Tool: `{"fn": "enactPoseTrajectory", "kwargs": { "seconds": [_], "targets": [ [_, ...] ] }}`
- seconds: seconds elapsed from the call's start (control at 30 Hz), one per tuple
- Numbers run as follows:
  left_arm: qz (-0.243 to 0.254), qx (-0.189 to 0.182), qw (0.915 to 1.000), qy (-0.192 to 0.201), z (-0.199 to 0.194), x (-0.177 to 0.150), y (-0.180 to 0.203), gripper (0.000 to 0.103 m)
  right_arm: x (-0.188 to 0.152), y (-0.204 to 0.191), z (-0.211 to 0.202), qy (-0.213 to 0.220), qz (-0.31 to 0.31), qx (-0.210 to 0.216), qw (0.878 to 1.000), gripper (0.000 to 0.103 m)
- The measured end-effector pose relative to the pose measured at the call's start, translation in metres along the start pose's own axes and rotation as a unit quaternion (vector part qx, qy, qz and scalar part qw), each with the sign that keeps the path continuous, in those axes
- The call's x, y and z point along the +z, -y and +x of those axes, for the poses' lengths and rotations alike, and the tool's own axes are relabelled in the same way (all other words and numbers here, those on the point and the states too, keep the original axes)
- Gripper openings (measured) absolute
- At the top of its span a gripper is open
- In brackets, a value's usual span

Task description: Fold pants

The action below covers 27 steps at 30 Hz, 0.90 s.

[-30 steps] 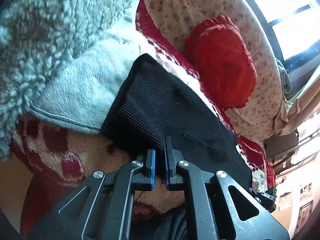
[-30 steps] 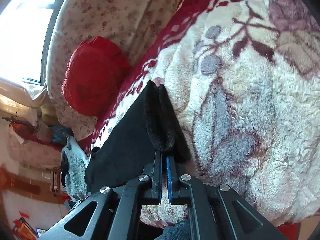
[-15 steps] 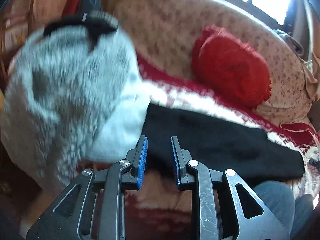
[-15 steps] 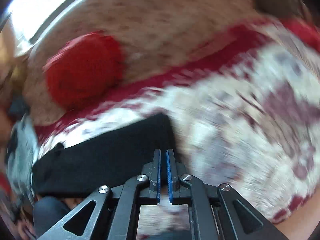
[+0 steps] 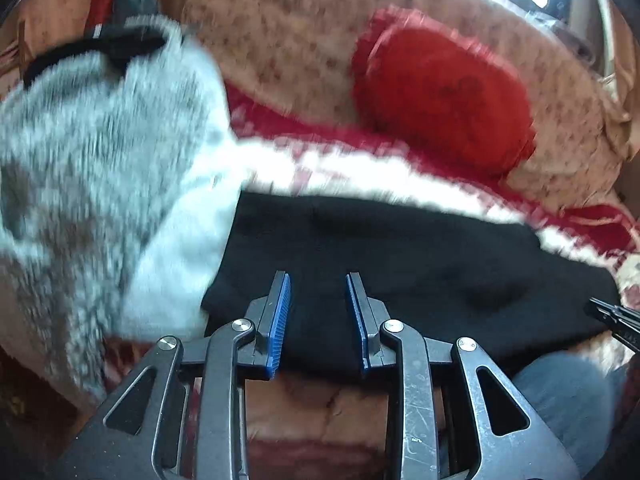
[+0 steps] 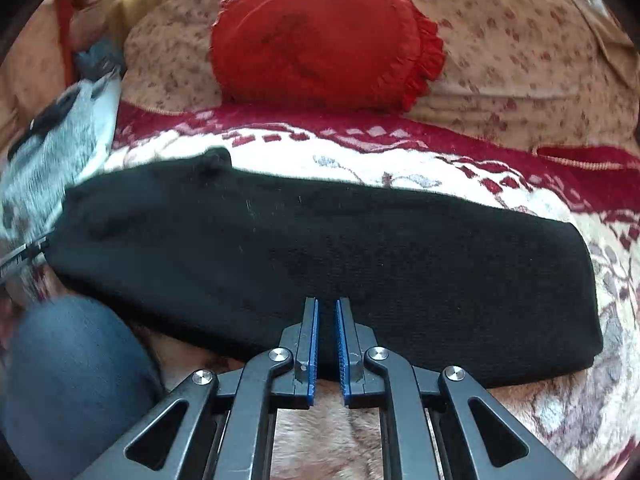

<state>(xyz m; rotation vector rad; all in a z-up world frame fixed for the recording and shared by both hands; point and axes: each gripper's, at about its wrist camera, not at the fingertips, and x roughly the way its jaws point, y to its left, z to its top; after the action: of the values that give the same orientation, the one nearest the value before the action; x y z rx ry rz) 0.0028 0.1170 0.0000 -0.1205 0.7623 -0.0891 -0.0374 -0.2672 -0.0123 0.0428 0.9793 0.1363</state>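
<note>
The black knit pants (image 6: pixel 320 248) lie folded into a long flat band across the patterned blanket (image 6: pixel 440 160); they also show in the left wrist view (image 5: pixel 400 256). My left gripper (image 5: pixel 318 284) is open and empty, its blue pads over the band's near left part. My right gripper (image 6: pixel 326 312) is slightly open and empty, just above the band's near edge. The tip of the right gripper (image 5: pixel 612 320) shows at the band's right end in the left wrist view.
A fluffy grey-white garment (image 5: pixel 100 168) lies against the pants' left end. A red frilled cushion (image 6: pixel 320 40) rests on the floral sofa back (image 6: pixel 520 40) behind. A knee in blue jeans (image 6: pixel 72 380) is at the front.
Both grippers let go of the pants' ends, opened and pulled back. The pants now lie flat as a long band. The views swung to face the sofa back.
</note>
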Motion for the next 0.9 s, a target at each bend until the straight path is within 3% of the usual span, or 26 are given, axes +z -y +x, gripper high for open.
{"fn": "enactPoseTrajectory", "kwargs": {
  "seconds": [0.07,0.13,0.17,0.27,0.33,0.37,0.43,0.5,0.57,0.67,0.73,0.8,0.87,0.9],
  "targets": [
    [0.012,-0.008,0.9999,0.007,0.003,0.015,0.018,0.049,0.021,-0.016,-0.014,0.045,-0.025,0.021,0.998,0.007],
    [0.017,-0.021,0.9996,-0.006,0.014,0.026,0.032,0.052,0.041,-0.043,-0.018,0.079,-0.061,0.062,0.993,0.007],
    [0.024,-0.026,0.9992,-0.016,0.023,0.03,0.041,0.052,0.053,-0.058,-0.014,0.083,-0.084,0.101,0.988,0.007],
    [0.022,-0.019,0.9979,-0.058,0.048,0.03,0.051,0.052,0.075,-0.092,0.017,0.054,-0.139,0.169,0.974,0.007],
    [-0.005,-0.026,0.9948,-0.098,0.07,0.018,0.044,0.053,0.081,-0.099,0.044,0.04,-0.165,0.128,0.977,0.007],
    [-0.001,-0.03,0.9962,-0.082,0.068,0.015,0.044,0.054,0.08,-0.099,0.064,0.022,-0.173,0.089,0.981,0.007],
    [0.011,-0.029,0.9965,-0.078,0.064,0.011,0.046,0.054,0.073,-0.089,0.088,-0.005,-0.167,0.088,0.982,0.007],
    [0.014,-0.03,0.9959,-0.085,0.065,0.013,0.048,0.054,0.068,-0.086,0.083,0.017,-0.164,0.088,0.982,0.007],
    [0.028,-0.028,0.995,-0.092,0.066,0.017,0.051,0.055,0.07,-0.086,0.079,0.013,-0.161,0.086,0.983,0.007],
    [0.05,-0.026,0.9949,-0.083,0.05,0.021,0.058,0.055,0.076,-0.081,0.045,0.041,-0.141,0.104,0.984,0.007],
    [0.07,-0.055,0.9947,-0.051,0.027,0.021,0.071,0.055,0.064,-0.073,0.014,0.073,-0.125,0.11,0.983,0.007],
    [0.107,-0.087,0.9896,-0.042,0.015,0.018,0.09,0.055,0.045,-0.063,0.007,0.065,-0.099,0.093,0.989,0.01],
    [0.139,-0.094,0.9816,-0.091,0.031,0.006,0.108,0.055,0.023,-0.054,0.033,0.004,-0.076,0.081,0.994,0.01],
    [0.144,-0.088,0.9761,-0.137,0.049,-0.003,0.112,0.055,0.013,-0.051,0.043,0.01,-0.072,0.091,0.993,0.01]
  ]
}}
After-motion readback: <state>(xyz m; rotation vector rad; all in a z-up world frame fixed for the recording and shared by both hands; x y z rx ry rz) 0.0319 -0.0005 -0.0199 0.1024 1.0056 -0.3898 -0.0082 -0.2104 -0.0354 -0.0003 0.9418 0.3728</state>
